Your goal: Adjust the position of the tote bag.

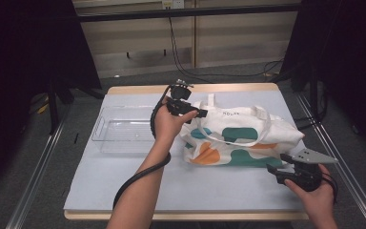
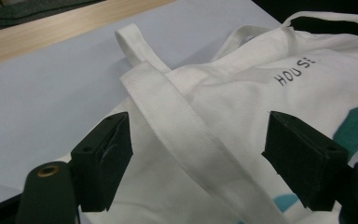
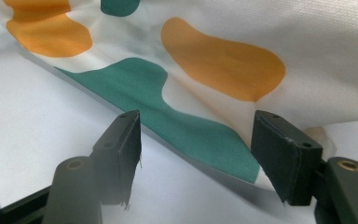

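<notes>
A white tote bag (image 1: 243, 138) with teal and orange shapes lies flat on the right half of the table. My left gripper (image 1: 196, 112) hovers at the bag's far left corner, by its handles. In the left gripper view the jaws (image 2: 200, 126) stand wide open over a white strap (image 2: 177, 116) that runs between them untouched, and the bag (image 2: 261, 93) reads "HOUSE". My right gripper (image 1: 277, 163) sits at the bag's near right corner. In the right gripper view its jaws (image 3: 198, 123) are open, with the bag's (image 3: 223, 60) teal edge between them and no pad pressing.
A clear plastic tray (image 1: 124, 130) sits on the left half of the pale table (image 1: 124, 186). Metal rails run along both sides of the table. Black cables lie on the floor beyond the far edge, and dark stands flank the table.
</notes>
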Demonstrator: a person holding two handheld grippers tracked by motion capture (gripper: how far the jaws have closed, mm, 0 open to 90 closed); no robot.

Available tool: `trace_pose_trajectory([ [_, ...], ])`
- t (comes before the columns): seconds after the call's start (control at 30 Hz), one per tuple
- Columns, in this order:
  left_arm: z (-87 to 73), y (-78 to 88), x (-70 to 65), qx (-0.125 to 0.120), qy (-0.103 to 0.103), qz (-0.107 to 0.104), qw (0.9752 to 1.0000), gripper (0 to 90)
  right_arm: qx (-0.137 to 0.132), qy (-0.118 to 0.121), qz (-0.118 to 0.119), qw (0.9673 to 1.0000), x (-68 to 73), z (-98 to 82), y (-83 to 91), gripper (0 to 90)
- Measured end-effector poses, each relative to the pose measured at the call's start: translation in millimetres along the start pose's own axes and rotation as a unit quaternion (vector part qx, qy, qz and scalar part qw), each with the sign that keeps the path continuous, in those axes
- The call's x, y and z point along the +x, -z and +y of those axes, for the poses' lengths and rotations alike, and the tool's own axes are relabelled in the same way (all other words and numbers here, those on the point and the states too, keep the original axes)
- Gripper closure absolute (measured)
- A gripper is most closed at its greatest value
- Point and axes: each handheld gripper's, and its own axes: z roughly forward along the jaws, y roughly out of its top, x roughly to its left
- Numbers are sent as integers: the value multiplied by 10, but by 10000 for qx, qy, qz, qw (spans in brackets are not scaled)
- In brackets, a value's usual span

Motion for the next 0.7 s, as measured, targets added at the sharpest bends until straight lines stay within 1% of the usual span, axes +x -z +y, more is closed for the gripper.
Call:
trace_pose_trajectory([
  [0.03, 18, -54, 37, -31, 53, 2, 10000, 234, 24, -6, 19, 10000, 8, 2, -5, 332],
  [0.13, 34, -107, 53, -4, 52, 75, 10000, 232, 38, -12, 23, 10000, 16, 4, -10, 332],
  [0.17, 40, -136, 62, -18, 99, 77, 9999, 233, 34, -11, 30, 10000, 18, 4, -13, 332],
  [0.2, 60, -181, 85, 66, 135, 101, 9998, 232, 37, -1, 41, 10000, 15, 5, -18, 332],
  [0.23, 70, -206, 93, -7, 219, 115, 9997, 231, 43, 1, 41, 10000, 13, 5, -20, 332],
  [0.3, 83, -231, 111, -24, 198, 134, 9997, 235, 37, 5, 56, 10000, 12, 5, -25, 332],
  [0.33, 99, -266, 136, 43, 228, 182, 9996, 234, 35, 13, 56, 10000, 12, 6, -25, 332],
  [0.37, 99, -266, 136, 43, 228, 182, 9996, 234, 29, 20, 62, 10000, 13, 7, -24, 332],
  [0.4, 105, -288, 142, 39, 273, 175, 9995, 233, 29, 7, 57, 10000, 15, 8, -21, 332],
  [0.53, 134, -347, 148, 122, 272, 194, 9994, 234, 13, 10, 54, 10000, 9, 6, -17, 332],
  [0.57, 137, -356, 147, 102, 350, 205, 9991, 234, 13, 10, 54, 10000, 9, 6, -17, 332],
  [0.6, 137, -368, 146, 68, 414, 239, 9988, 240, 11, 9, 60, 10000, 6, 5, -17, 332],
  [0.63, 135, -376, 163, 119, 372, 212, 9990, 258, 5, 13, 65, 10000, 4, 4, -17, 332],
  [0.67, 131, -383, 177, 119, 431, 162, 9989, 258, 4, 11, 66, 10000, 3, 4, -17, 332],
  [0.7, 125, -393, 191, 115, 444, 163, 9988, 299, 4, 8, 70, 10000, 8, 5, -16, 332],
])
